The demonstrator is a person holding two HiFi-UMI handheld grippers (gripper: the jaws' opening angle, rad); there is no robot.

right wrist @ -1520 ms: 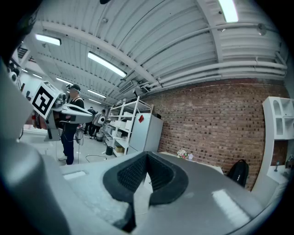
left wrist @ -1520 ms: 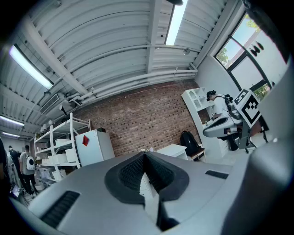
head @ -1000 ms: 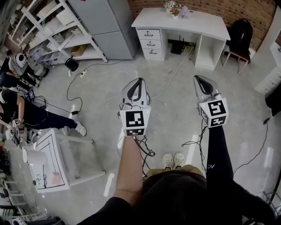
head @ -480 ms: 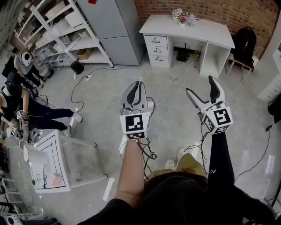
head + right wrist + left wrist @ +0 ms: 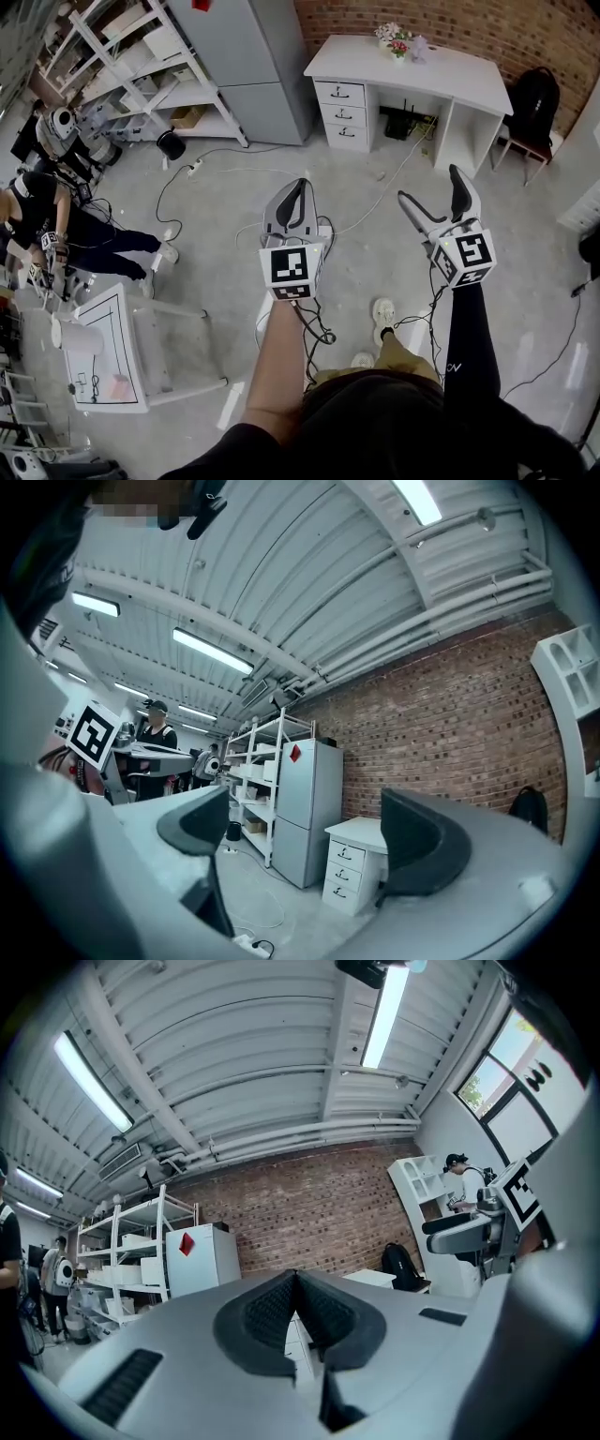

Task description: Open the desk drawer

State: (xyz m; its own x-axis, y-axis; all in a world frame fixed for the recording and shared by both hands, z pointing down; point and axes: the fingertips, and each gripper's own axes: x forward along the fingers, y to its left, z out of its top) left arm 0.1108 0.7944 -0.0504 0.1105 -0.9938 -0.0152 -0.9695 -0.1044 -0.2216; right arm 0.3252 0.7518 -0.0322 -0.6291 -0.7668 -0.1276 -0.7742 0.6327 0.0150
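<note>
Workshop, white desk drawers [image 5: 341,113] shut, left hand-held gripper [image 5: 300,184] closed, right hand-held gripper [image 5: 429,186] just opened, empty.

White desk [image 5: 370,64]; red brick wall [image 5: 469,23]; grey fridge [image 5: 248,47]; black backpack [image 5: 536,98]; grey floor [image 5: 525,248].

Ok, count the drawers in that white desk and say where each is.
3, stacked at the picture-left end of the white desk: top drawer, middle drawer, bottom drawer. None looks hidden.

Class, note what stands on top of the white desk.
A small bunch of flowers stands near the back edge of the white desk. The three drawers below are shut, so their contents are covered.
</note>
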